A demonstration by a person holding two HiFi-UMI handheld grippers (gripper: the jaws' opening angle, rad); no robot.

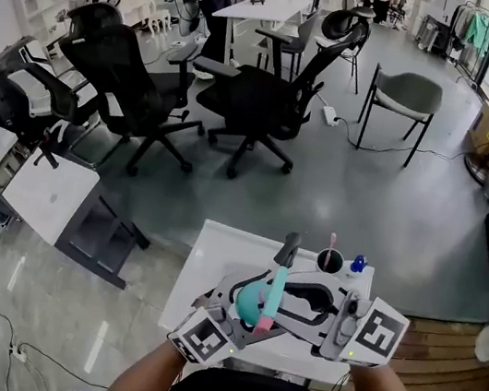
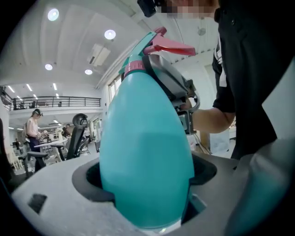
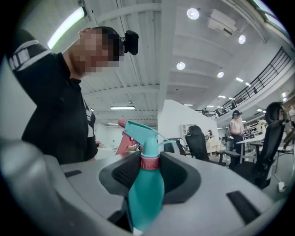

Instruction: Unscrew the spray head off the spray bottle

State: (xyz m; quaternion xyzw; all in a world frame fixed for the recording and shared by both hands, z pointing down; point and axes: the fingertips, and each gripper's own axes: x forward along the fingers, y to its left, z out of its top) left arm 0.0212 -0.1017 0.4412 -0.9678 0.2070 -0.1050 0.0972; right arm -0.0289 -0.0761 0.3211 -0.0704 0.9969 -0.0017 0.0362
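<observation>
1. Left gripper view: my left gripper (image 2: 147,177) is clamped on the fat lower body of the teal spray bottle (image 2: 145,147), which fills most of this view. The jaws of my other gripper show around the bottle's neck.
2. Right gripper view, showing detail the left one lacks: my right gripper (image 3: 151,173) is closed part-way, with its pads against both sides of the pink collar (image 3: 149,162) under the spray head (image 3: 138,133). The pink trigger points left, towards my chest.
3. Head view only: both grippers meet over the near part of a white table (image 1: 214,260), with the bottle held between them.
4. Surface: a black cup (image 1: 329,262) with a pink stick stands at the table's far edge. A small blue item (image 1: 358,263) sits just to its right.
5. Room: grey floor and a lit ceiling. Black swivel chairs (image 1: 272,92) stand far off, with a grey chair (image 1: 403,94) to their right.
6. Count: one bottle, one spray head, two grippers, one cup, one blue item.
</observation>
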